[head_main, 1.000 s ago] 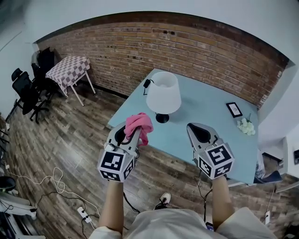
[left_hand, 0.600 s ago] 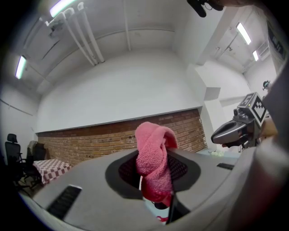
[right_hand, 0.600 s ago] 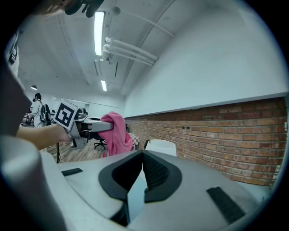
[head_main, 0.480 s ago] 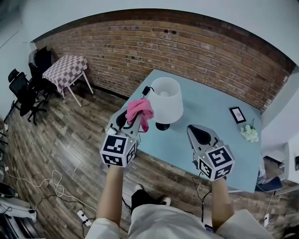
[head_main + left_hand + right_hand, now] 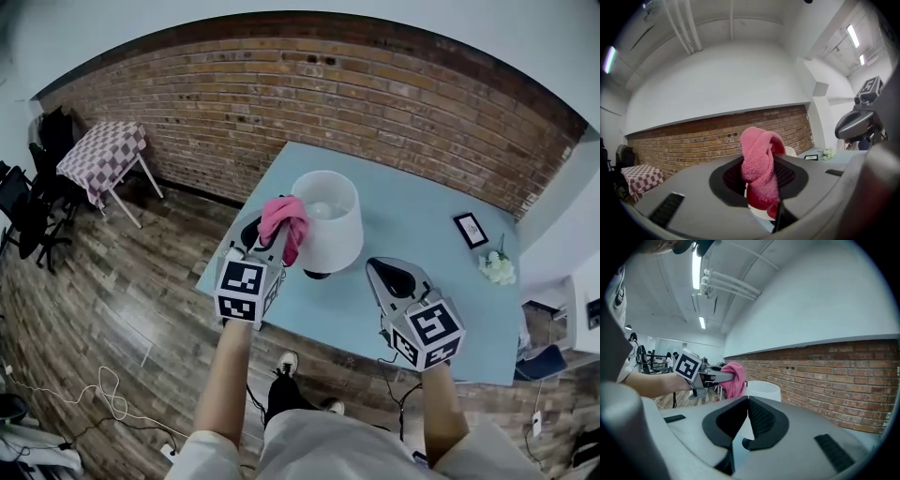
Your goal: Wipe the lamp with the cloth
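Note:
A white table lamp with a black base stands on the light blue table. My left gripper is shut on a pink cloth, which hangs at the left side of the lampshade, touching or nearly touching it. In the left gripper view the cloth bulges up between the jaws and hides most of the lamp. My right gripper is shut with nothing in it, held over the table to the right of the lamp. From the right gripper view the lampshade and the cloth show beyond the jaws.
A small framed picture and a bunch of white flowers sit at the table's right. A brick wall runs behind. A checkered table and black chairs stand far left. Cables lie on the wooden floor.
My left gripper has carried the pink cloth forward and right, up to the lampshade. The right gripper has stayed about where it was, and the view has shifted closer to the table.

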`<state>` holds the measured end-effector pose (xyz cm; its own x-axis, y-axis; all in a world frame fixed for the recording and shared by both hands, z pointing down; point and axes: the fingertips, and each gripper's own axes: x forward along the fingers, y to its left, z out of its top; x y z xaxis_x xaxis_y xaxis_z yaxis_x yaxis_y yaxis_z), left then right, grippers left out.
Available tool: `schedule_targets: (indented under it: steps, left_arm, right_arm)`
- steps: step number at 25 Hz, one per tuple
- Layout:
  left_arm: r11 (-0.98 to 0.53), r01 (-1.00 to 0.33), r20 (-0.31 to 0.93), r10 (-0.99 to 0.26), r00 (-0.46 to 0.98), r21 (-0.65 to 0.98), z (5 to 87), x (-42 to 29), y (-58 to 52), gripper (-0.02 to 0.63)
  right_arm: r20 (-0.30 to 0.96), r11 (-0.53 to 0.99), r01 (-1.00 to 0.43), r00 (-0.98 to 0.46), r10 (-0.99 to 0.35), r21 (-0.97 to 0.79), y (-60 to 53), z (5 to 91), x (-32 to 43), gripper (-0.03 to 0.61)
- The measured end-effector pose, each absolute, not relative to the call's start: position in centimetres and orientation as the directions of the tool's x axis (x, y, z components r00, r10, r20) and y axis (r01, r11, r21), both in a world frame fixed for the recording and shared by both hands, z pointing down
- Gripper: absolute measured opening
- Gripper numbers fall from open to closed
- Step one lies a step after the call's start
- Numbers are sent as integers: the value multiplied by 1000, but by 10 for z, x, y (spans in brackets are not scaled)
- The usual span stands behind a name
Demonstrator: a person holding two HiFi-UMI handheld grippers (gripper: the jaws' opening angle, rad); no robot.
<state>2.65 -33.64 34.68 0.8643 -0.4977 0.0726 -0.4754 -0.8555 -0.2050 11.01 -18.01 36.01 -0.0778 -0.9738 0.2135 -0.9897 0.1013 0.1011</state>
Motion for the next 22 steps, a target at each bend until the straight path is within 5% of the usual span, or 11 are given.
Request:
schedule_targets:
  steps: [22]
  left_arm:
    - [-896, -428, 211, -445, 870, -121, 454, 36, -351, 135]
  right_arm:
    - [291, 27, -998, -10, -957, 55, -227, 406, 145, 26]
